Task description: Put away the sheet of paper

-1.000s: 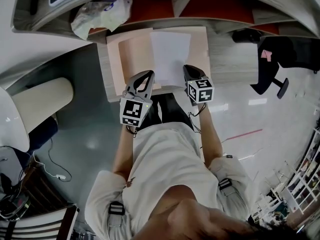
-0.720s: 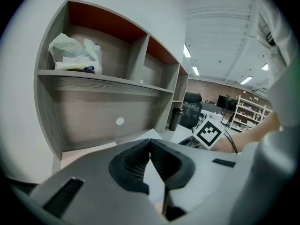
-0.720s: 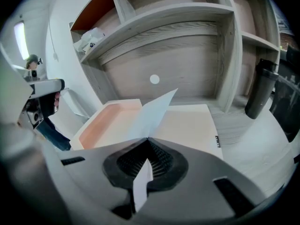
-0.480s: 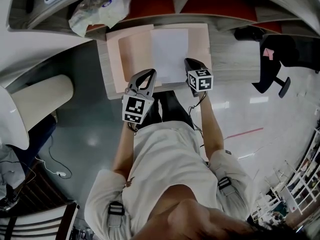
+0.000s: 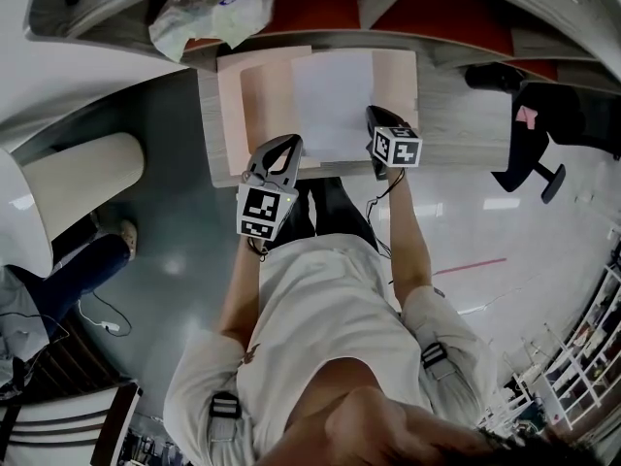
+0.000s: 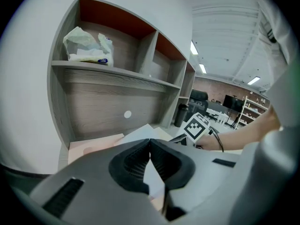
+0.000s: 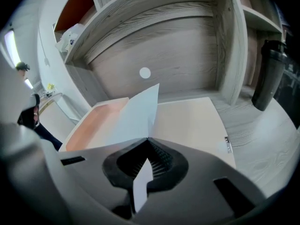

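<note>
A white sheet of paper [image 5: 333, 100] lies over an open pink folder [image 5: 257, 105] on the grey desk [image 5: 456, 124]. My right gripper [image 5: 375, 116] sits at the sheet's near right edge, shut on it. In the right gripper view the paper [image 7: 136, 111] runs up out of the shut right gripper [image 7: 148, 139] and stands tilted over the folder [image 7: 192, 121]. My left gripper [image 5: 289, 144] hovers at the sheet's near left corner. Its jaws meet at the tips with nothing visibly pinched. In the left gripper view, paper [image 6: 136, 136] and folder [image 6: 89, 146] show beyond the left gripper [image 6: 150, 140].
A crumpled plastic bag [image 5: 209, 17] lies on the shelf above the desk, inside a cubby unit [image 6: 140, 55] with orange backs. A dark bottle [image 7: 266, 74] stands at the desk's right. A black office chair [image 5: 543, 115] is to the right, a pale cylinder [image 5: 82, 178] to the left.
My right gripper has moved a little forward over the desk with the paper's edge in it. The left gripper has stayed where it was.
</note>
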A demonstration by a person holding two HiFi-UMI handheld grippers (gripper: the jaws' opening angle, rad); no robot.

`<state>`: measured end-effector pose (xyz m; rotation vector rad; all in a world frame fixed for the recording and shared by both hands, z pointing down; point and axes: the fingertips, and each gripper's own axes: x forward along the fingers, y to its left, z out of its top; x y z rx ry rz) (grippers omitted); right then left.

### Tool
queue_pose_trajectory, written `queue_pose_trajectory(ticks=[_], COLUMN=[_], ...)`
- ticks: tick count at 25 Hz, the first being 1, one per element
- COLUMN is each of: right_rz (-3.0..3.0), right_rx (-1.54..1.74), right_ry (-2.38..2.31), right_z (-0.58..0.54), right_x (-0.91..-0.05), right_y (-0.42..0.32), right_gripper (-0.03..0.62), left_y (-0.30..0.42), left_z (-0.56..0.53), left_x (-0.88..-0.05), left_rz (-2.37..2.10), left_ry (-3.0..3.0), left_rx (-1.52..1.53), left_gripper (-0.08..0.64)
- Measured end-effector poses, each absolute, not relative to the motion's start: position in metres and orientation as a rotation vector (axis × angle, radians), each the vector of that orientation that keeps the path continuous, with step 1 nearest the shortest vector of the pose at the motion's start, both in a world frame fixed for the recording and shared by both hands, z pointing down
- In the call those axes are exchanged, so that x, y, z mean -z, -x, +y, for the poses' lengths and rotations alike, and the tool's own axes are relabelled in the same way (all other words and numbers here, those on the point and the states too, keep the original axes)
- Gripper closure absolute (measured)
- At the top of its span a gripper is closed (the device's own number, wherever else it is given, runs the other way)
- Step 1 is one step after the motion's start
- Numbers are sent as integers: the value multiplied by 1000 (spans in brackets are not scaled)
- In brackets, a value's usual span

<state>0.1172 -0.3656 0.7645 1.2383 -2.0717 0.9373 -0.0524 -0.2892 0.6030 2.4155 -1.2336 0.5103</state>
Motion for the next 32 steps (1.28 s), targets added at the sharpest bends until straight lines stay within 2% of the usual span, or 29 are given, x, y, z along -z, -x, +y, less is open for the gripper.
queue_pose_trajectory(ticks=[9, 20, 32], right_rz=[-2035, -2055, -2097], right_rx=[-999, -1050, -958], right_ry=[-1247, -1108, -992], right_z=[-377, -364, -355], right_x=[-773, -791, -790], right_y=[-126, -67, -15], right_gripper=[574, 574, 574], left_y=[59, 74, 90], left_z=[-292, -292, -287], left_x=[-605, -605, -631], left_rz=[-1253, -1293, -1304], left_ry=[-2395, -2368, -2313], left_rx=[-508, -513, -571], left_gripper=[538, 538, 538])
